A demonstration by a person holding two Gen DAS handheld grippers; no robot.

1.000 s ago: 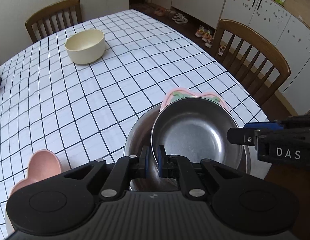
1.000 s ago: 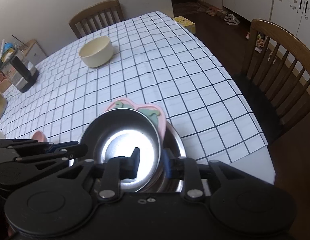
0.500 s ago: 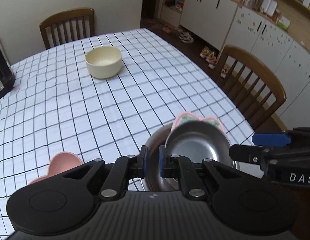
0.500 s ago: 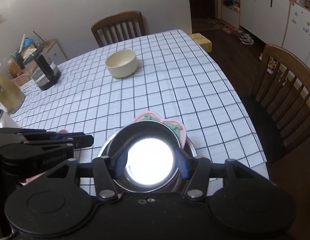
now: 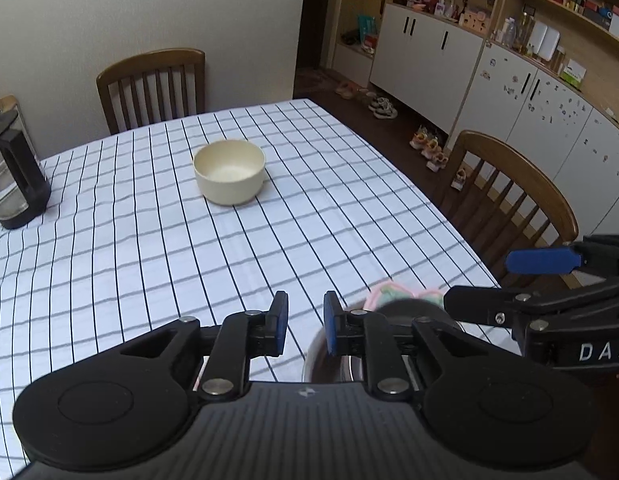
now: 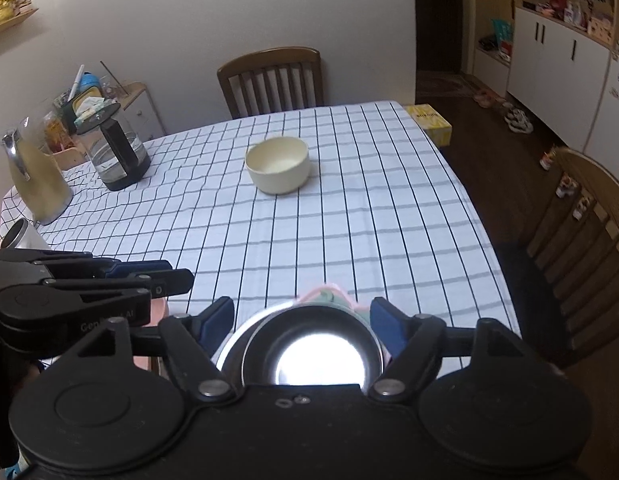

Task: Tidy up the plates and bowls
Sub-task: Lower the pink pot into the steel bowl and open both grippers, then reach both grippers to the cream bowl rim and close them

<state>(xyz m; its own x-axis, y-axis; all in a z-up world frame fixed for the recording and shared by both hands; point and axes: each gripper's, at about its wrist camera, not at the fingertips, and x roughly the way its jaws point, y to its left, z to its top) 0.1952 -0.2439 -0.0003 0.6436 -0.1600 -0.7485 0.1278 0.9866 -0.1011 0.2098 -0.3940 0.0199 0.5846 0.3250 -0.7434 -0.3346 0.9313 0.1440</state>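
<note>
Two nested steel bowls (image 6: 309, 344) rest at the table's near edge, with a pink and green plate (image 6: 327, 295) under the smaller one. My right gripper (image 6: 301, 314) hangs above them, its jaws opening wide and touching nothing. My left gripper (image 5: 306, 316) is to the left of the steel bowls (image 5: 397, 308). Its jaws are opening, with only tablecloth in the narrow gap. A cream bowl (image 5: 229, 170) stands alone further back on the checked table (image 5: 149, 240). A pink dish (image 6: 159, 309) peeks out under the left gripper (image 6: 177, 274).
A glass kettle (image 6: 113, 148) and a jug of yellow liquid (image 6: 37, 176) stand at the table's far left. Wooden chairs are at the far end (image 5: 153, 84) and the right side (image 5: 509, 192). White cupboards line the right wall.
Both grippers were shut on the smaller steel bowl's rim a second ago. They have let go, their jaws have widened, and both have risen away from the stack.
</note>
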